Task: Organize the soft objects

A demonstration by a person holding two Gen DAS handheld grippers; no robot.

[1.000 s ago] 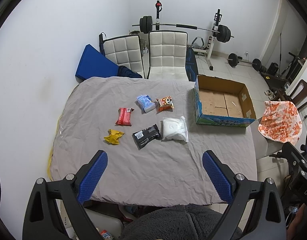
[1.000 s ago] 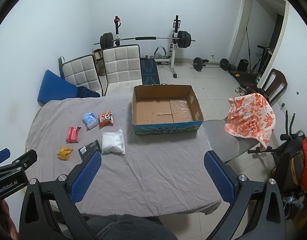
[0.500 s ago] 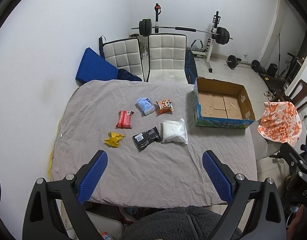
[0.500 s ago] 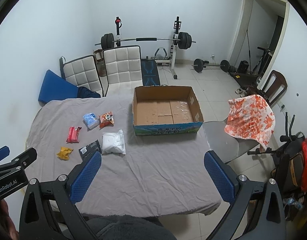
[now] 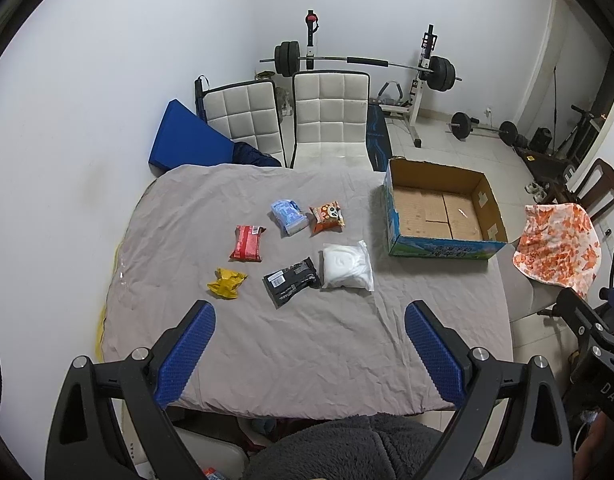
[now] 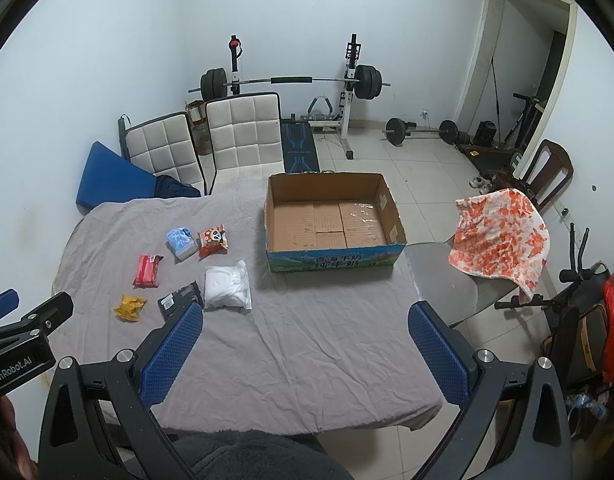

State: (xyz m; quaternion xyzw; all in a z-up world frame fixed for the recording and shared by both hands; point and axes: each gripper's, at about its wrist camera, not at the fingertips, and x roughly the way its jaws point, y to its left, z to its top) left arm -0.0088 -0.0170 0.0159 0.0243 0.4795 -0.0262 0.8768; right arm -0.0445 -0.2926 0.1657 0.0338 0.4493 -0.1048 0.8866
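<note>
- Since the earlier frames, both views have been eased slightly back and up; no packet has been shifted, so the sorting is judged not yet begun.
- The left claw point(image 5: 309, 344) is held spread wide and empty above the near edge of the table point(image 5: 315, 344).
- The right claw point(image 6: 305, 346) is likewise released, with nothing gripped.
- Six soft packets are seen at 11 o'clock of the left claw: yellow point(image 5: 226, 283), red point(image 5: 247, 243), black point(image 5: 291, 281), white point(image 5: 346, 266), blue point(image 5: 288, 216), orange point(image 5: 327, 216).
- The box point(image 6: 335, 264), at 12 o'clock of the right claw, is seen with nothing inside.
- The white packet, nearest the box, would be reached first.
</note>
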